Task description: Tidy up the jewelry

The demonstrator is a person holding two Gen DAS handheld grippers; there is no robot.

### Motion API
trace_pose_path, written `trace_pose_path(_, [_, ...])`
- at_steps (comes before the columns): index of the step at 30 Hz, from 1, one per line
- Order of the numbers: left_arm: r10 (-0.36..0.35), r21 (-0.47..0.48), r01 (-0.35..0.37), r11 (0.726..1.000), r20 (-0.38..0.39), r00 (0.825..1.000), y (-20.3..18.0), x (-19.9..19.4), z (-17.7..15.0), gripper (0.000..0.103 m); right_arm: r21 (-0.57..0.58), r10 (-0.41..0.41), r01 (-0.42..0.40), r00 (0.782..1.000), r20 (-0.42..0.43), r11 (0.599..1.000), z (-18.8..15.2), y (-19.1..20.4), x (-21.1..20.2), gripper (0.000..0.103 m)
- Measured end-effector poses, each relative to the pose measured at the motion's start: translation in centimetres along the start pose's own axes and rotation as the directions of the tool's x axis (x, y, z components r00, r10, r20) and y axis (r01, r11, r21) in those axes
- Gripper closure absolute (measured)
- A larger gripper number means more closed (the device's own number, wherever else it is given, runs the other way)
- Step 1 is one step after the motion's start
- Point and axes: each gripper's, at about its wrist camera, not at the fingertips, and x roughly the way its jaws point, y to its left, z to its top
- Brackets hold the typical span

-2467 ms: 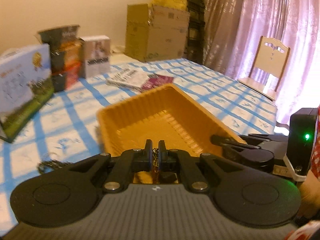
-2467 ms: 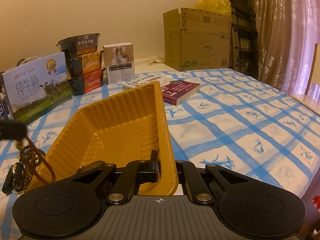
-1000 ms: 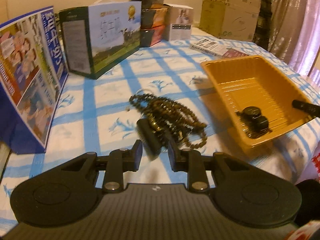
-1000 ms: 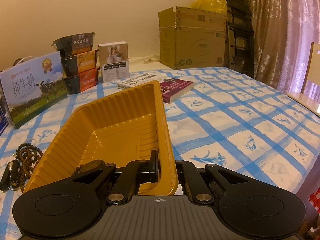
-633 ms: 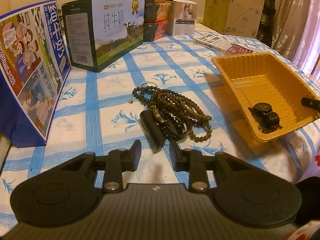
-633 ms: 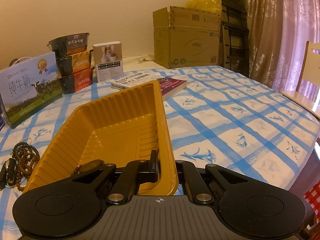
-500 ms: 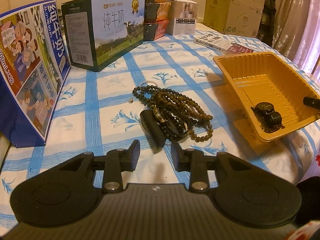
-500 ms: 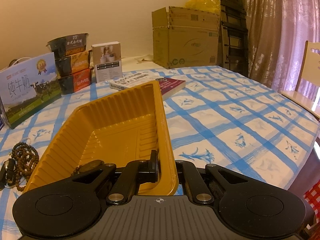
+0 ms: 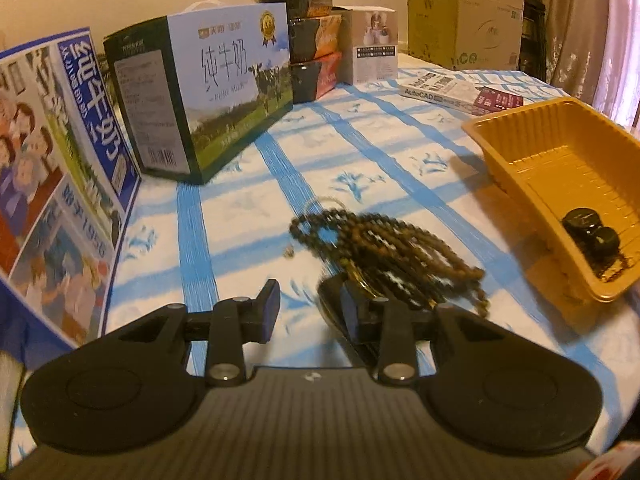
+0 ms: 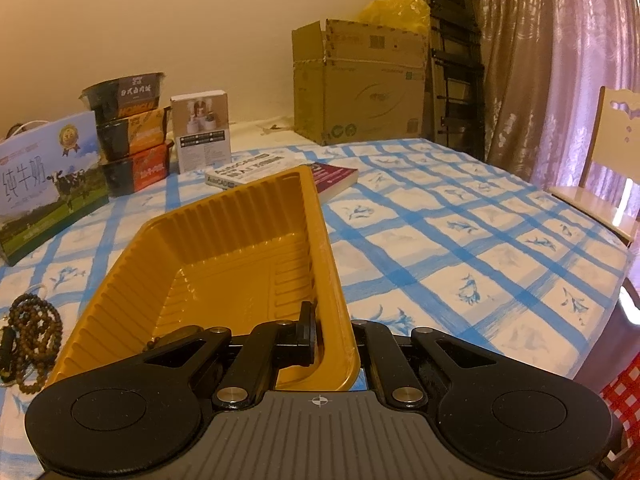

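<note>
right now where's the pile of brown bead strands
The bead strands lie on the checked tablecloth, just ahead of the left gripper and left of the orange tray; the right wrist view shows them at its far left edge.

Left wrist view: low over tabletop (image 9: 360, 128), facing bead strands (image 9: 384, 248) close ahead. Right wrist view: at orange tray (image 10: 240, 248) rim, looking along it. Both share tray, beads, milk carton (image 9: 224, 92).

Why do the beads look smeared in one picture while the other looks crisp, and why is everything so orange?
Left wrist view: the bead strands are streaked by motion blur, while the milk box farther back stays readable. Right wrist view: sharp throughout, the yellow tray crisp. Both views: warm indoor light tints everything orange, and the fisheye lens bends the tablecloth lines.
</note>
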Motion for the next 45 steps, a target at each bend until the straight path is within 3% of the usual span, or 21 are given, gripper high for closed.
trace_pose_path(10, [0.008, 0.029, -0.008, 1.0, -0.003, 1.0, 1.4, 4.0, 1.2, 0.074, -0.021, 0.022, -0.022, 0.999, 0.032, 1.0, 1.3, 1.6, 2.3, 0.098])
trace_pose_path(22, [-0.023, 0.094, 0.025, 0.995, -0.026, 0.999, 1.7, 7.1, 1.7, 0.083, -0.054, 0.07, -0.069, 0.997, 0.026, 0.996, 1.3, 3.1, 5.0, 0.1])
trace_pose_path(28, [-0.039, 0.129, 0.042, 0.991, -0.029, 0.999, 1.3, 7.8, 1.9, 0.098, -0.05, 0.077, -0.076, 0.997, 0.021, 0.996, 1.2, 2.7, 5.1, 0.1])
trace_pose_path(38, [-0.042, 0.103, 0.041, 0.994, 0.008, 0.999, 1.0, 5.7, 2.7, 0.098, -0.062, 0.09, -0.088, 0.995, 0.032, 0.994, 1.2, 2.1, 4.6, 0.1])
trace_pose_path(45, [-0.14, 0.083, 0.135, 0.987, 0.054, 0.989, -1.8, 2.2, 4.4, 0.098, -0.06, 0.1, -0.098, 0.994, 0.036, 0.993, 1.2, 1.7, 3.3, 0.1])
